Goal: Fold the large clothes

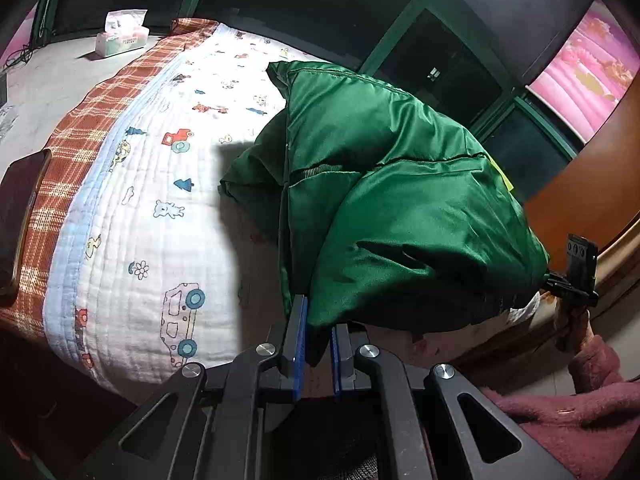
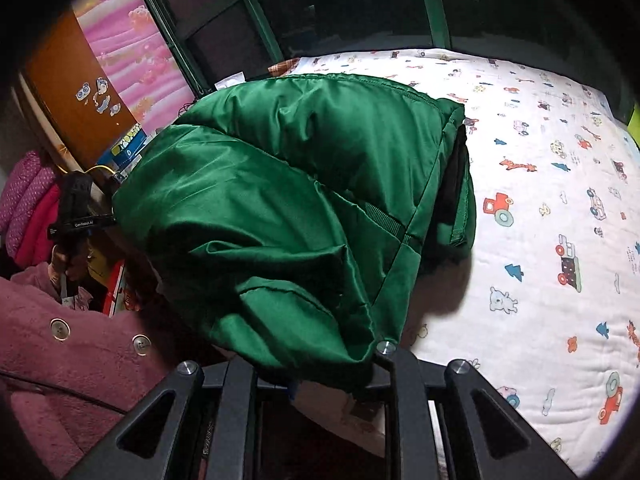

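free: quilt (image 2: 540, 240) beyond jacket | blocked: green jacket (image 2: 288, 208) fills near edge

Dim night room, overhead glare at 1 o'clock, bright bedspread (image 1: 168, 184), hard shadows, heavy fisheye vignette, sharp focus.

This is a bedroom in a home. A bed (image 2: 540, 240) with a white children's quilt (image 1: 160, 208), printed with cars and bears, fills the room. A tissue box (image 1: 120, 36) stands nearby, pink curtains (image 1: 588, 68) hang beside dark windows (image 2: 340, 4).
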Tool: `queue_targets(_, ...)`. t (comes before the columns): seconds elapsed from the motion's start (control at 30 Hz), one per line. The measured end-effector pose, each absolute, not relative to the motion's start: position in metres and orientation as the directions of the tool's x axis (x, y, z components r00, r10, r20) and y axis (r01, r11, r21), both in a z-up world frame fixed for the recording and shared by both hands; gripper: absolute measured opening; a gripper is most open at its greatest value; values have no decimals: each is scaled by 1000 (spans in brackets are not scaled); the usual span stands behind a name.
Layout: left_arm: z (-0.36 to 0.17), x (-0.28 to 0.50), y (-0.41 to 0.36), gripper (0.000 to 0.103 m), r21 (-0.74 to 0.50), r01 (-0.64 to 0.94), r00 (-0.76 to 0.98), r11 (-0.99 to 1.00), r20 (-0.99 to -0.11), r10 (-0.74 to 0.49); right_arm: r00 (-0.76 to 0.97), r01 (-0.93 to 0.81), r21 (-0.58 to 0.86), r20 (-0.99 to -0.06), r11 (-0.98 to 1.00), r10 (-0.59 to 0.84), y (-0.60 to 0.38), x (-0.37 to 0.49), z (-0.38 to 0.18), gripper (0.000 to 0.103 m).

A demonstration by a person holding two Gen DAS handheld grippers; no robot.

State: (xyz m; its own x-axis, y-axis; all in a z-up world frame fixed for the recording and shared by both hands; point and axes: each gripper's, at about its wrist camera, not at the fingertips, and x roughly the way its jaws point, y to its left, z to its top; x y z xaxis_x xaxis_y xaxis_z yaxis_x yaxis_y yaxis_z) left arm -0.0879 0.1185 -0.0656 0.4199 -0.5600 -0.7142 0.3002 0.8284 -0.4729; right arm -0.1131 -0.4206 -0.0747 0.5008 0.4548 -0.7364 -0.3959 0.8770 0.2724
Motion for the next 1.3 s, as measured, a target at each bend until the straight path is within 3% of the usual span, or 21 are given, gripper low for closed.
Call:
queue_targets(0.23, -21, -82, 132, 14, -501, 347, 369, 793, -704, -607, 485, -417, 206, -773, 885, 409, -416, -112, -83, 21)
queue_targets(0.37, 29, -93, 141, 14, -434, 413, 412, 800, -695, -590, 476, -421, 201, -781, 885, 404, -417, -112, -90, 21)
queue_targets(0.6, 87, -58, 100, 15, -446, 485, 448, 752, -611, -652, 484, -417, 190, -782, 889, 394, -415, -113, -98, 21)
queue_targets(0.8, 71, 37, 10, 15, -561, 466, 321, 684, -613, -722, 502, -416, 158, -781, 895, 372, -411, -117, -97, 21)
queue_targets(1.07, 29, 117, -92, 15, -490, 487, 295, 723, -686, -665, 531, -414, 87, -785, 906, 318, -400, -126, -89, 21)
queue_targets(1.3, -14, 102, -112, 15, -448, 507, 260, 736, -735, -627, 574, -403, 30, -770, 915, 279, -394, -132, -81, 26)
